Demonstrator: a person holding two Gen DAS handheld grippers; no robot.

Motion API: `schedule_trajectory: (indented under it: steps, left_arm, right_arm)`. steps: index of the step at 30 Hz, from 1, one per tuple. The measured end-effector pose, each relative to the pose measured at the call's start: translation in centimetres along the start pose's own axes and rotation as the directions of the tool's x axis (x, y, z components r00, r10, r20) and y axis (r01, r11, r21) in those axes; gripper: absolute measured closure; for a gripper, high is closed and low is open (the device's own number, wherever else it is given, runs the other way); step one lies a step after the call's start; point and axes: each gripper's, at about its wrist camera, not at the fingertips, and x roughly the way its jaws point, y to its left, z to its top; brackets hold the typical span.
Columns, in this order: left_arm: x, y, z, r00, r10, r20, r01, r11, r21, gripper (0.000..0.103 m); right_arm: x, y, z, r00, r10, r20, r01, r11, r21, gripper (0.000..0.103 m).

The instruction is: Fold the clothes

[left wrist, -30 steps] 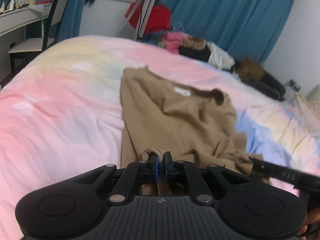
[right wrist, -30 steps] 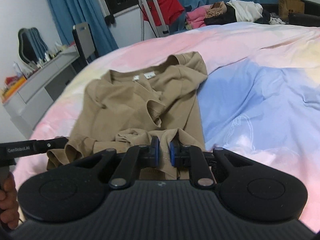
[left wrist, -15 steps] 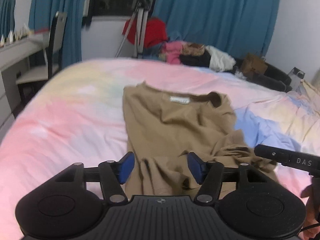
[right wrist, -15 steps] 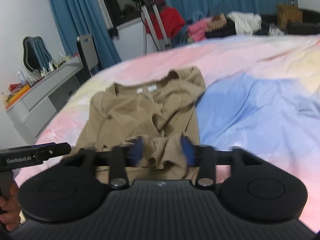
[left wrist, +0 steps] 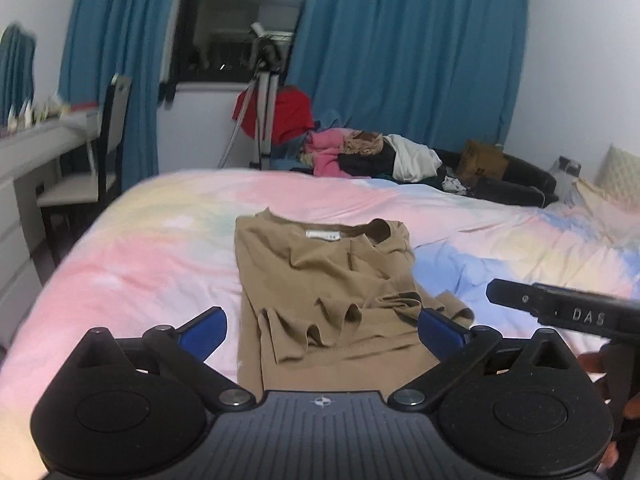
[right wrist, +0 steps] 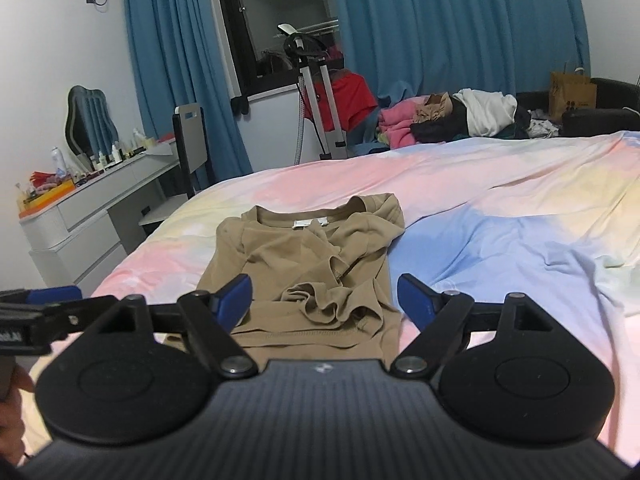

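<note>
A tan T-shirt (left wrist: 324,280) lies partly folded on the pastel bedspread (left wrist: 152,264), collar and white label at the far end, sleeves bunched near its lower hem. It also shows in the right wrist view (right wrist: 304,272). My left gripper (left wrist: 322,330) is open and empty, raised above the shirt's near hem. My right gripper (right wrist: 325,295) is open and empty, raised above the same hem. The right gripper's body (left wrist: 568,312) shows at the right of the left wrist view; the left gripper's body (right wrist: 40,316) shows at the left of the right wrist view.
A pile of clothes (left wrist: 372,156) lies beyond the bed's far edge, with a tripod (left wrist: 260,112) and red cloth by the window. A chair (left wrist: 96,152) and a white dresser (right wrist: 92,216) stand to the left. Blue curtains (left wrist: 408,60) hang behind.
Both grippers were shut on the shirt's bunched hem a second ago. Both have opened, let the cloth drop onto the shirt and lifted back from it.
</note>
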Motion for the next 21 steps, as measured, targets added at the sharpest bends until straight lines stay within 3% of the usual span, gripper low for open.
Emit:
schedule_trajectory:
  steps: [4,7,10,15,17,21]
  left_arm:
    - [-0.2,1.7,-0.4,0.996,-0.024,-0.089,0.010,0.989,-0.146,0.001]
    - [0.5,3.4,-1.1,0.981,-0.069,-0.179,0.017,0.961,-0.275,0.001]
    - [1.7,5.3,-2.5,0.951,-0.160,-0.265,0.030,0.900,-0.435,0.002]
    - [4.4,7.3,-5.6,0.872,-0.356,-0.334,0.043,0.737,-0.674,0.006]
    - [5.3,7.4,-6.6,0.851,-0.392,-0.350,0.030,0.701,-0.713,0.012]
    - [6.3,7.5,-7.8,0.839,-0.418,-0.348,0.011,0.652,-0.758,0.015]
  right_arm:
    - [-0.6,0.0,-0.3,1.000,-0.020,0.009,0.020,1.000,0.004,0.022]
    - [-0.7,-0.6,-0.4,0.999,-0.036,0.005,0.036,0.999,0.034,0.022]
    - [-0.5,-1.1,-0.5,0.999,-0.050,-0.004,0.050,0.997,0.067,0.022]
    - [0.1,-1.6,-0.8,0.997,-0.065,-0.029,0.068,0.993,0.096,0.022]
    - [0.3,-1.7,-0.9,0.997,-0.066,-0.041,0.069,0.992,0.105,0.022]
    - [0.8,-1.5,-1.2,0.997,-0.057,-0.058,0.063,0.992,0.111,0.022]
